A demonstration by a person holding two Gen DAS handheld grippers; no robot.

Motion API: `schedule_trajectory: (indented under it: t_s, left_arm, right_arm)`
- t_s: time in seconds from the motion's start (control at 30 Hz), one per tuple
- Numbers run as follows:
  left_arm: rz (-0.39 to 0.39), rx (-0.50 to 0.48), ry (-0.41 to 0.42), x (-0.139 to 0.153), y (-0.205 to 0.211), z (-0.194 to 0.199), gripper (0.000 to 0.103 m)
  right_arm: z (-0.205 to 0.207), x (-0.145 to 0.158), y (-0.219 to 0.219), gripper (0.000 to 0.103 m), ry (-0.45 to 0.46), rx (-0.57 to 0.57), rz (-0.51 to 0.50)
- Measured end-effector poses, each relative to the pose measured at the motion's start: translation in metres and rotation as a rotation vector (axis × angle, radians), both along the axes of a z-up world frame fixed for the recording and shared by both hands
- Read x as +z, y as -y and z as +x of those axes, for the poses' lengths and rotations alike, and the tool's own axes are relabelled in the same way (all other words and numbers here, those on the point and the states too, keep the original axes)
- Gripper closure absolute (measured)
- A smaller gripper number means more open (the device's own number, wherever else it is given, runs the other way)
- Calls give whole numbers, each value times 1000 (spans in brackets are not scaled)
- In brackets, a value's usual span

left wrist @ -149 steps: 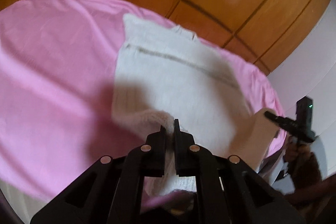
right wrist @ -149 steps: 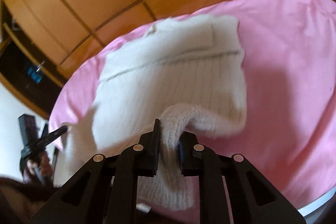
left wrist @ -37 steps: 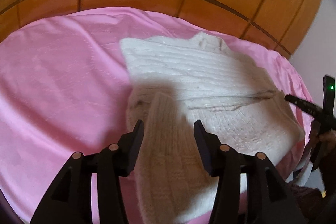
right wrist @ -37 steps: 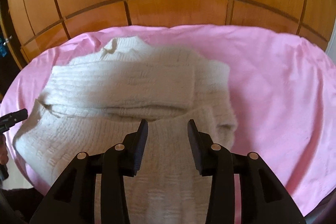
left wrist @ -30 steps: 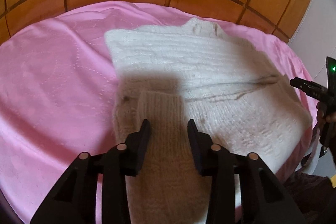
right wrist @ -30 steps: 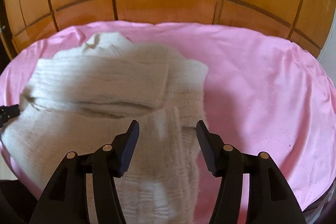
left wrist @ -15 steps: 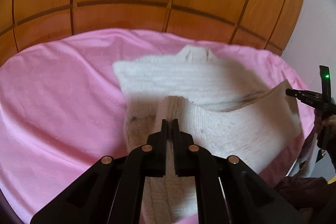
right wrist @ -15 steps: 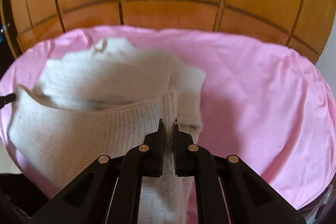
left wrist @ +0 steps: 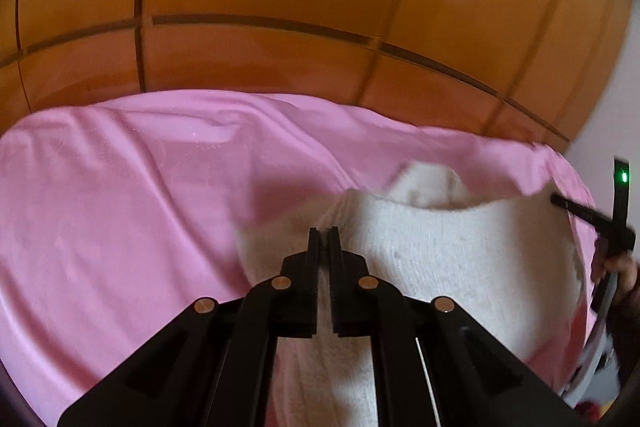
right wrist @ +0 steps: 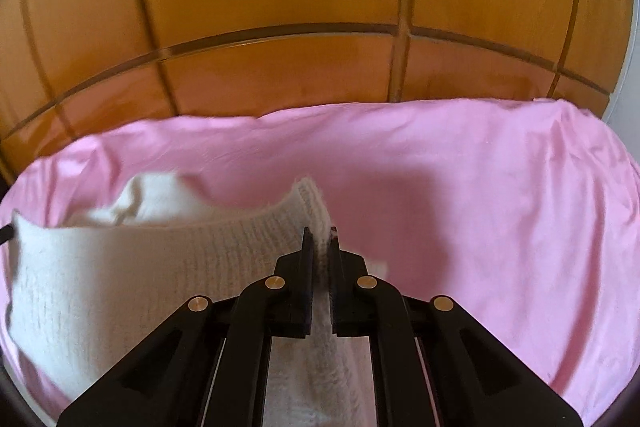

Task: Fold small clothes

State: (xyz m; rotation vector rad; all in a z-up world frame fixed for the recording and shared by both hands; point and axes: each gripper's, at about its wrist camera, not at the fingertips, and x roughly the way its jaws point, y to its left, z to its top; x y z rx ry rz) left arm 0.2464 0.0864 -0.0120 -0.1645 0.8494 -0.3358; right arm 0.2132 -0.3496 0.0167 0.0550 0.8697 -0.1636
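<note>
A cream knitted sweater (left wrist: 460,251) lies on a pink sheet (left wrist: 120,207), its near hem lifted and stretched between both grippers. My left gripper (left wrist: 323,233) is shut on the hem's left corner. In the right wrist view my right gripper (right wrist: 319,233) is shut on the sweater (right wrist: 120,267) at the hem's right corner. The raised hem hides most of the sweater's body; only its far collar part (left wrist: 428,183) shows above the hem's edge. The right gripper (left wrist: 560,201) also appears at the right edge of the left wrist view, at the hem's other corner.
A glossy wooden panelled wall (right wrist: 320,7) rises behind the bed's far edge. Bare pink sheet (right wrist: 500,227) spreads to the right of the sweater and to its left in the left wrist view. A white wall (left wrist: 600,131) and a person's hand (left wrist: 624,267) are at the right.
Both grippers closed on the sweater's near hem, then lifted it and carried it toward the far collar. The hem now covers most of the body.
</note>
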Motion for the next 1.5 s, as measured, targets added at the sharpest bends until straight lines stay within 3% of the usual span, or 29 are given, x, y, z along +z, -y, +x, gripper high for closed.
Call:
schedule_trajectory:
  t_s: [0.17, 0.3, 0.4, 0.5, 0.53, 0.6, 0.63, 0.67, 0.7, 0.8, 0.87, 1.03, 1.17, 1.23, 1.33, 1.43, 1.5]
  left_arm:
    - [57, 64, -62, -26, 16, 61, 100]
    - [110, 100, -115, -55, 29, 83, 100]
    - [255, 160, -136, -76, 36, 93, 103]
    - [223, 220, -185, -86, 21, 90, 103]
    - [208, 240, -171, -82, 16, 85, 103]
    - [203, 282, -130, -68, 6, 72, 102]
    - [178, 284, -108, -60, 2, 63, 101]
    - [164, 288, -85, -52, -1, 53, 96]
    - [162, 287, -51, -42, 0, 40, 90]
    - [115, 214, 34, -19, 12, 1, 80]
    - [94, 148, 62, -16, 27, -21, 79]
    - [120, 45, 61, -31, 61, -38, 78]
    - [226, 101, -55, -76, 63, -10, 76]
    - [204, 143, -73, -88, 51, -5, 75]
    - [171, 182, -86, -86, 42, -5, 76]
    - [214, 209, -71, -73, 46, -15, 73]
    - [228, 235, -42, -60, 48, -26, 58]
  right_arm:
    - [46, -39, 15, 98, -66, -95, -34]
    - [59, -70, 19, 98, -113, -120, -65]
    - [61, -89, 17, 98, -131, -130, -112]
    - [60, -87, 17, 95, -110, -122, -110]
    - [59, -84, 17, 91, -98, -113, -100]
    - [52, -73, 16, 62, -73, -109, -101]
    - [48, -65, 15, 53, -48, -108, -105]
    - [41, -54, 13, 40, -5, -106, -107]
    - [35, -46, 12, 38, 24, -103, -107]
    - [9, -23, -10, 38, 79, -19, -72]
    - [-11, -16, -31, 38, 78, 70, -13]
    - [-31, -34, -98, 38, 19, 276, 41]
    - [2, -74, -137, 38, -53, 297, 31]
    - [15, -91, -145, 38, -61, 270, 32]
    - [23, -95, -151, 37, -48, 273, 2]
    - [16, -95, -146, 37, -29, 280, 22]
    - [12, -90, -141, 36, -24, 271, 42]
